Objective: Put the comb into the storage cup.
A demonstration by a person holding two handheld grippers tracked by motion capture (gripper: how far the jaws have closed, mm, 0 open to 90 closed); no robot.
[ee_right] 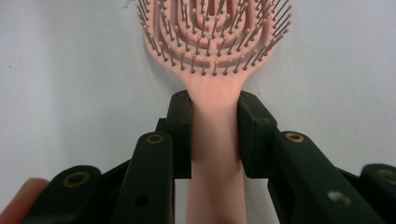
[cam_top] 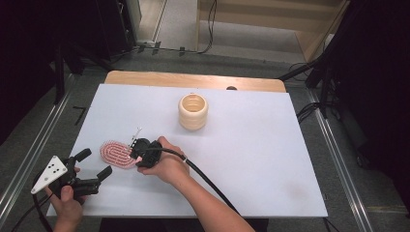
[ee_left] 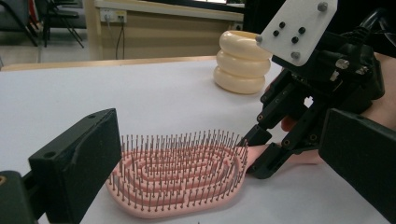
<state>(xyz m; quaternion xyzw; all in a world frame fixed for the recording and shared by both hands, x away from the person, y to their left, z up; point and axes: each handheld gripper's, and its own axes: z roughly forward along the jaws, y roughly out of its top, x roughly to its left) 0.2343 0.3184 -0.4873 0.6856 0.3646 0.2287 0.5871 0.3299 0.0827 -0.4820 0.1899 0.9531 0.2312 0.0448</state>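
A pink hairbrush (cam_top: 116,153) lies bristles up on the white table (cam_top: 251,159), left of centre. My right gripper (cam_top: 137,153) is shut on its handle (ee_right: 215,135), one pad against each side just below the head. The brush head (ee_left: 180,175) lies flat close in front of my left gripper. My left gripper (cam_top: 94,164) rests near the table's front left corner, open, with nothing between its jaws; it points toward the brush from a short distance away.
A cream ribbed cup (cam_top: 193,111) stands upright behind the brush, past the table's middle. It also appears as a cup (ee_left: 242,63) in the left gripper view. A black cable (cam_top: 208,181) trails from my right gripper toward the front edge.
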